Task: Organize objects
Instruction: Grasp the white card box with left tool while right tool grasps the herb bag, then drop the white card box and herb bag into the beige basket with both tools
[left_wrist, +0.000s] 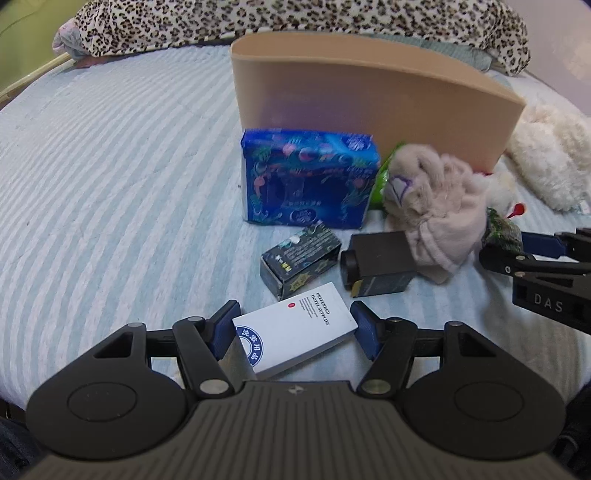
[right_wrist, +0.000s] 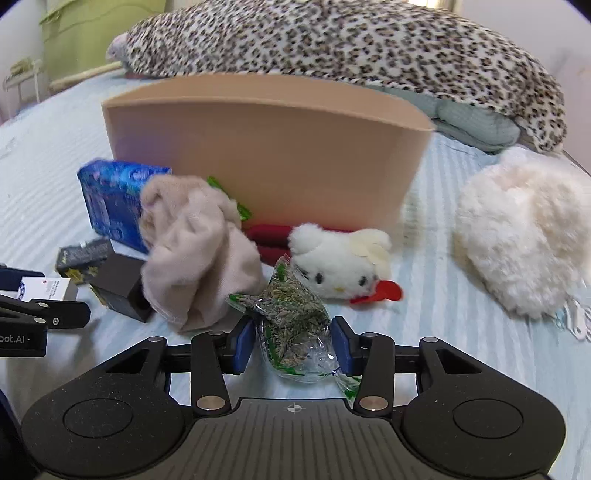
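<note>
The left gripper (left_wrist: 293, 334) straddles the white hotel-supplies box (left_wrist: 295, 334) at the lower centre of the left wrist view. Its fingers are spread. One blue pad (left_wrist: 221, 332) touches the box's left edge; the other stands just beside its right edge, so no grasp appears made yet. The box lies flat on the striped bed cover (left_wrist: 110, 184), with its long axis running from lower left to upper right, toward the tan bin (left_wrist: 369, 99).

The right gripper (right_wrist: 293, 345) brackets a clear packet of dried herbs (right_wrist: 295, 325) at lower centre of the right wrist view. The pads sit against or just beside the film; whether they press it cannot be told. The packet stands tilted, its sealed tip pointing up-frame toward the bin, the likely destination for both items.
</note>
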